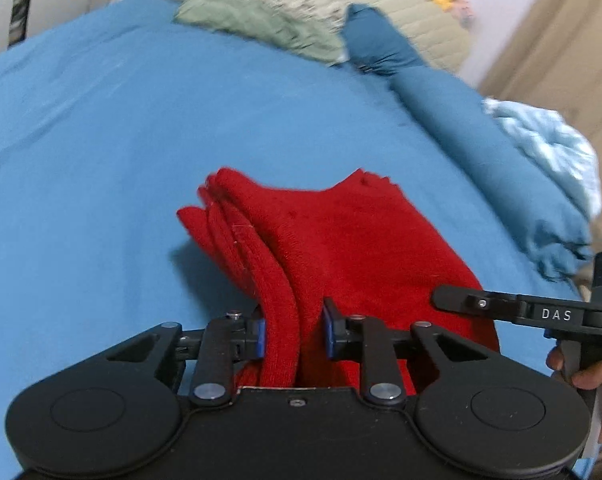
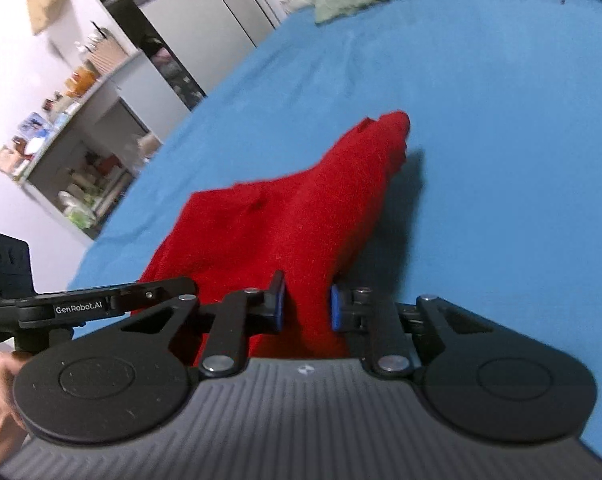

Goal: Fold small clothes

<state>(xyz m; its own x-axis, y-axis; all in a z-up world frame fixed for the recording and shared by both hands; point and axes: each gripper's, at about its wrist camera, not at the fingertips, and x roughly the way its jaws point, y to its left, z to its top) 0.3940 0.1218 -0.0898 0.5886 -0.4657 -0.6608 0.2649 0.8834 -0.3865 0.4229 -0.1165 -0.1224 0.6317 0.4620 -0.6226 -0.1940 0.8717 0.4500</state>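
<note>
Left gripper (image 1: 295, 332) clamped on red cloth (image 1: 341, 248) over blue bed (image 1: 101, 140). Right gripper (image 2: 307, 308) pinching it too. Possibly folded; layers blurred.

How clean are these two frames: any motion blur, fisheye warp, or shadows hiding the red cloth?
Left wrist view: red cloth and left gripper sharp, far pillows smeared, blue bedsheet bowed by the fisheye. Right wrist view: right gripper crisp, shelf at left blurred, the cloth casts a dark shadow on the sheet to its right; no glare in either.
</note>
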